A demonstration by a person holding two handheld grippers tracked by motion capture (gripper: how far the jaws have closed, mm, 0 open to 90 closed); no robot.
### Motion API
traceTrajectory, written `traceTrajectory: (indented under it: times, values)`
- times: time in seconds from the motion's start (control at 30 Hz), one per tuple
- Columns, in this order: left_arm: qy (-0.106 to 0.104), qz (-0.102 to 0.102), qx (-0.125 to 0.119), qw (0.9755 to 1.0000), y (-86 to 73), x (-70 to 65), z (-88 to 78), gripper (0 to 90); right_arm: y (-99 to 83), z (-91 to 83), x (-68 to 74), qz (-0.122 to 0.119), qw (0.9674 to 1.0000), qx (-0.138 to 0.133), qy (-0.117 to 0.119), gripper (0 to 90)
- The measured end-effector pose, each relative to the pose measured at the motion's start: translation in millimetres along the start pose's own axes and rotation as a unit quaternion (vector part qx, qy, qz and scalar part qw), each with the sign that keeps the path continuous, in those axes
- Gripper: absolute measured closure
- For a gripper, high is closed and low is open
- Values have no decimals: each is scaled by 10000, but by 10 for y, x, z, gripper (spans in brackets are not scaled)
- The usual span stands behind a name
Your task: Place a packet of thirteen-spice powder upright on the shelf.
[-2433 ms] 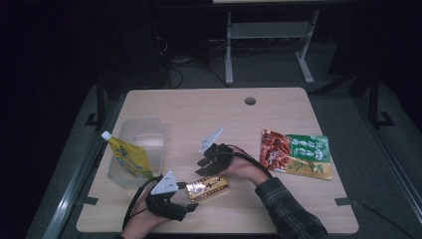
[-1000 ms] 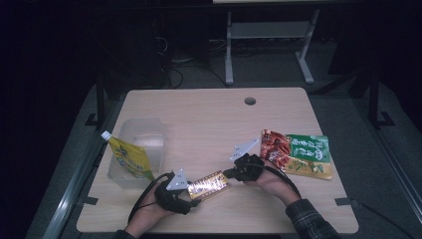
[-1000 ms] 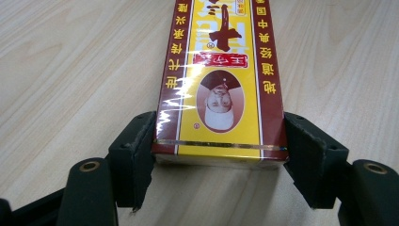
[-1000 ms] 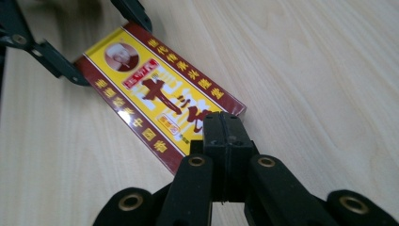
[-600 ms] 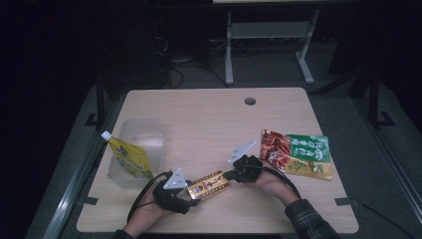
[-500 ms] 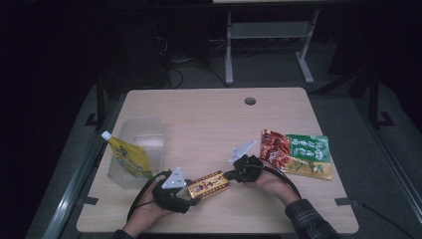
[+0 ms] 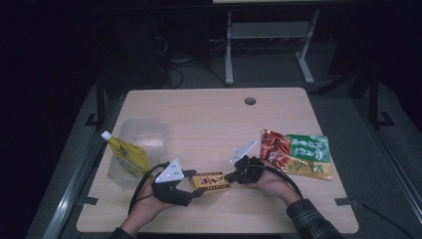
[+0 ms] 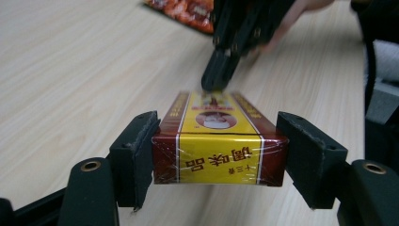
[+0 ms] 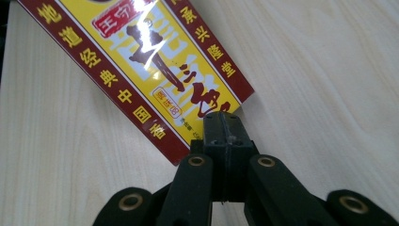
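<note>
Tabletop (image 7: 209,114) is light wood, with a round hole (image 7: 250,101) near the far edge. At its left edge sits a clear plastic tub (image 7: 142,137) with a yellow spouted pouch (image 7: 128,155) leaning against it. On the right lies a flat snack bag (image 7: 297,153), red and green print, just beside the right hand. Both hands work at the near edge, centre. The left gripper (image 7: 191,185) (image 8: 216,155) has its 2 jaws set fairly wide and clamped on the 2 long sides of a small red-and-yellow box (image 7: 210,181) (image 8: 217,150) (image 9: 141,66) wrapped in clear film; the pads press on the box at its near end. The box sits between the 2 grippers, lying roughly level and pointing toward the right hand. The right gripper (image 7: 230,176) (image 9: 225,123) is fully closed, jaws pressed together, tip touching the box's far end; I cannot tell whether it pinches any of the film. In the left gripper view the same black tip (image 8: 217,77) meets the far end of the box.
</note>
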State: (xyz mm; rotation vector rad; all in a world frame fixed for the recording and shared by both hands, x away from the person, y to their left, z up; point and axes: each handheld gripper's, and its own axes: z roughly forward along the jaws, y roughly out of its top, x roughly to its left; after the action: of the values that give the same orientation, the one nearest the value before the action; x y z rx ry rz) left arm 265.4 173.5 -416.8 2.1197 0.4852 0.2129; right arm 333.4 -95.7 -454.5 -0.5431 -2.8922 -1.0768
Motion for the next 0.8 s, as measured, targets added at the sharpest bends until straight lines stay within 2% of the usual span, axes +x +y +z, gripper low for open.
traceTrajectory:
  times: [0.27, 0.37, 0.6, 0.8]
  values:
    - [-152, 68, -277, 9995, 225, 53, 50, 316, -5, 37, 37, -5, 9998, 97, 165, 900]
    - [-194, 36, -365, 9991, 291, 57, 90, 316, 0, 56, 54, -40, 9997, 107, 217, 900]
    - [-292, 93, -434, 9986, 424, 52, 213, 315, 16, 108, 110, -146, 9992, 170, 335, 900]
    - [-273, 94, -484, 9984, 463, 41, 280, 312, 18, 120, 123, -167, 9991, 184, 339, 900]
